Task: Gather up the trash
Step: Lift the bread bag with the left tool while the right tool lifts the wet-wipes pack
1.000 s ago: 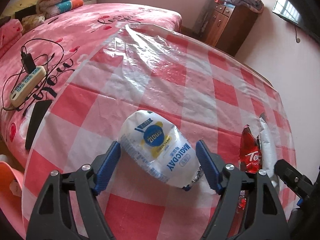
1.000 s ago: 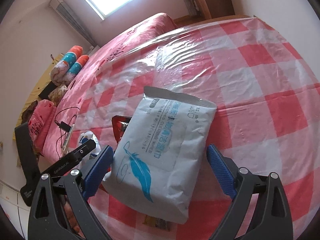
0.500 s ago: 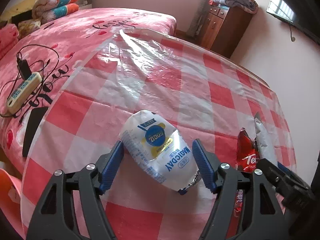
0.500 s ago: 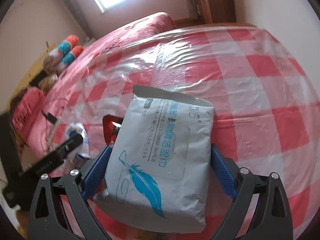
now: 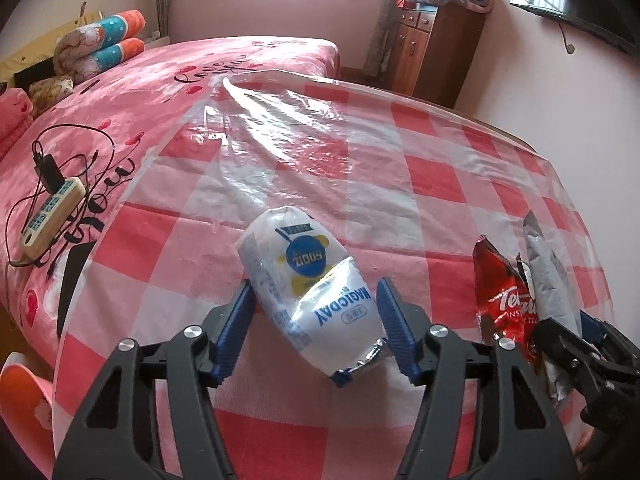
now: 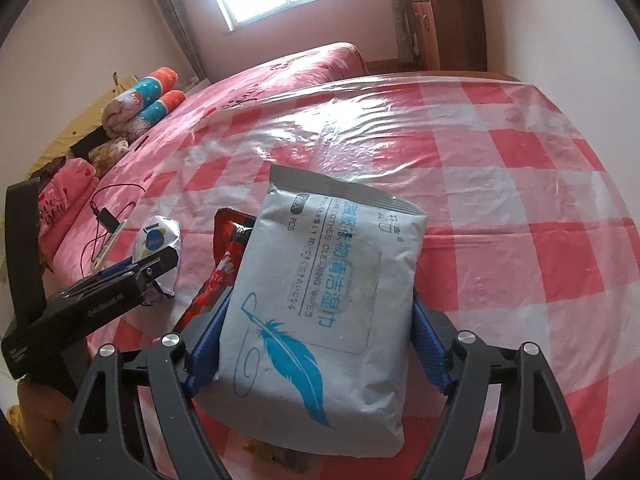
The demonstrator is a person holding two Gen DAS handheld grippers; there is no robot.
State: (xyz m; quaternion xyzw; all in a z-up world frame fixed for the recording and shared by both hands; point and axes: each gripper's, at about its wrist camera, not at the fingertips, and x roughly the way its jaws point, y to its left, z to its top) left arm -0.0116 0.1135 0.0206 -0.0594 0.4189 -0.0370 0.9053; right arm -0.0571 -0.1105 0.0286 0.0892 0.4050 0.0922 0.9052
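My left gripper [image 5: 316, 320] is shut on a white MAGICDAY snack bag [image 5: 308, 288] and holds it above the red-checked table [image 5: 360, 152]. My right gripper [image 6: 320, 328] is shut on a grey wet-wipes pack with a blue feather [image 6: 324, 280], lifted off the table. A red wrapper [image 6: 226, 264] lies on the table under the pack's left edge; it also shows in the left wrist view [image 5: 500, 292]. The left gripper [image 6: 120, 280] and its bag [image 6: 158, 240] show at the left of the right wrist view.
The table [image 6: 500, 200] has a clear plastic cover. A pink bed [image 5: 160, 80] lies beyond it, with a power strip and cables [image 5: 52, 216] and rolled blankets [image 5: 104, 48]. A wooden cabinet [image 5: 432, 52] stands at the back right.
Both grippers closed from open onto their items. The snack bag and the wipes pack now tilt up off the table; both cameras have risen and tilted up.
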